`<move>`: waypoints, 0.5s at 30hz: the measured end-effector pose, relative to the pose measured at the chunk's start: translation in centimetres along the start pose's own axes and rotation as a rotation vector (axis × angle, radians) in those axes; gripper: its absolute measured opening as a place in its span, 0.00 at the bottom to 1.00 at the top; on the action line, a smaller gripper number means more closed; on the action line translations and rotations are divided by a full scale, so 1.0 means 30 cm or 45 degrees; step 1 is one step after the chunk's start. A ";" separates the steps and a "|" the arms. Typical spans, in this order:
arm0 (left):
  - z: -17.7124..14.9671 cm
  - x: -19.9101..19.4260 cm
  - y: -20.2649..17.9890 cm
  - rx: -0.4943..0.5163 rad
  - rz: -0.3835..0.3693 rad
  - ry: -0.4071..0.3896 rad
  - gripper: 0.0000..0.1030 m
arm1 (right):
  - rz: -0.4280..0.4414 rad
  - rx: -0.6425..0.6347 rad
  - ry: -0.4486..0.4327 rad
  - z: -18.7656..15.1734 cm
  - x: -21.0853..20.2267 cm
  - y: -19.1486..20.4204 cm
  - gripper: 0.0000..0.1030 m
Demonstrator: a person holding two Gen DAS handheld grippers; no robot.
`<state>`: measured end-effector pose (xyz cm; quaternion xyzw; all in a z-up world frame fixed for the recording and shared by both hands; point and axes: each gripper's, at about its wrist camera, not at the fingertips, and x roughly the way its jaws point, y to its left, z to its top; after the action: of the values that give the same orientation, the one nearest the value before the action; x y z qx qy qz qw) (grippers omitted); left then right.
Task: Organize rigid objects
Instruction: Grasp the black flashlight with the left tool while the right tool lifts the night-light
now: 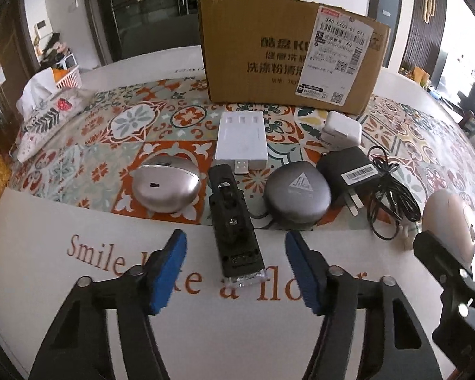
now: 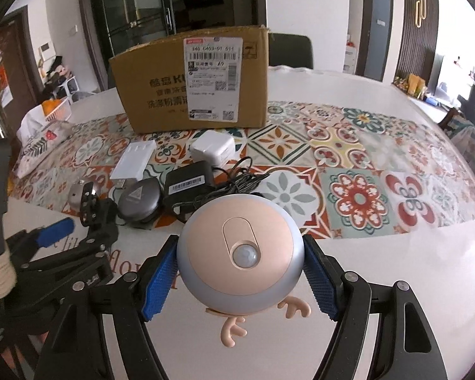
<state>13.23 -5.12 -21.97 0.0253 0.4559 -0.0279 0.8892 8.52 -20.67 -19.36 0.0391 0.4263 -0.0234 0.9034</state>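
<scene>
We judge the job barely begun. Our right gripper (image 2: 240, 272) has its fingers clamped on the round sensor light (image 2: 237, 253), lifted off the tabletop (image 2: 395, 285). Our left gripper (image 1: 236, 272) stands released astride the black clip device (image 1: 234, 224), not gripping. 5 other gadgets wait before the cardboard box (image 1: 288, 60).

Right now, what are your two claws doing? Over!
Right claw shut on round sensor light, lifted. Left claw open, straddling black flashlight on table. Cardboard box waits behind; nothing blocking.
</scene>
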 end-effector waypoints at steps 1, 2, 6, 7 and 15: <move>0.001 0.010 0.000 -0.005 0.001 0.002 0.56 | 0.005 0.001 0.004 0.000 0.006 0.000 0.72; 0.003 0.018 -0.001 -0.007 0.004 0.005 0.55 | 0.008 -0.001 0.007 0.000 0.012 0.002 0.72; 0.011 0.049 -0.007 -0.015 0.003 0.029 0.46 | 0.009 0.004 0.016 0.004 0.033 0.005 0.72; 0.014 0.059 -0.010 -0.013 0.009 0.040 0.43 | 0.013 0.015 0.021 0.006 0.041 0.004 0.72; 0.019 0.071 -0.005 0.001 -0.003 0.045 0.28 | 0.015 0.037 0.034 0.005 0.055 -0.001 0.73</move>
<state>14.92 -5.37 -23.36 0.0255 0.4716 -0.0288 0.8810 9.68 -20.71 -20.53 0.0551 0.4376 -0.0240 0.8972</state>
